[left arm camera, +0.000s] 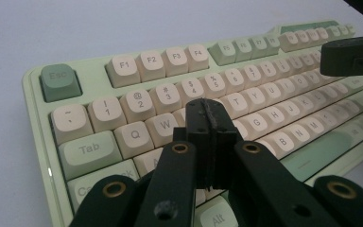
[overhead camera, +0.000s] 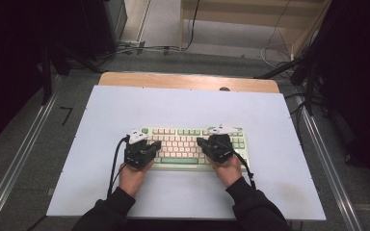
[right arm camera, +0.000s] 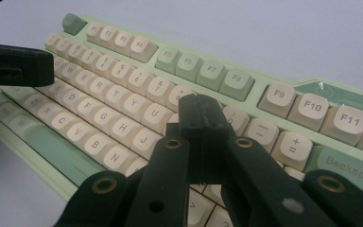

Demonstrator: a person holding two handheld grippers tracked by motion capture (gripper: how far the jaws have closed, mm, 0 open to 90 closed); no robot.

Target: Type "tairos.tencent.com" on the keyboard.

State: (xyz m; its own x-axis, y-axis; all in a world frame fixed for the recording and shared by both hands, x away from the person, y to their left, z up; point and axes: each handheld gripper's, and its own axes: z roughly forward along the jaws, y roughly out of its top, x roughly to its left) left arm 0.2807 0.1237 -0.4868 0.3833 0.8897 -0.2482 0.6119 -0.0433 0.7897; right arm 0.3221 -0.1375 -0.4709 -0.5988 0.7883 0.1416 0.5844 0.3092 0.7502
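Note:
A pale green keyboard with cream keys lies across the middle of the white mat. My left gripper is over its left half, jaws shut and empty. In the left gripper view the shut tip hovers just above the keyboard near the E and R keys. My right gripper is over the right half, also shut and empty. In the right gripper view its tip sits above the keyboard near the I and O keys. Each gripper view shows the other gripper's black tip farther off.
The white mat covers a wooden table whose far edge shows. The person's hands and dark sleeves come in from the bottom. Metal rails run along both sides, and cables lie on the floor behind.

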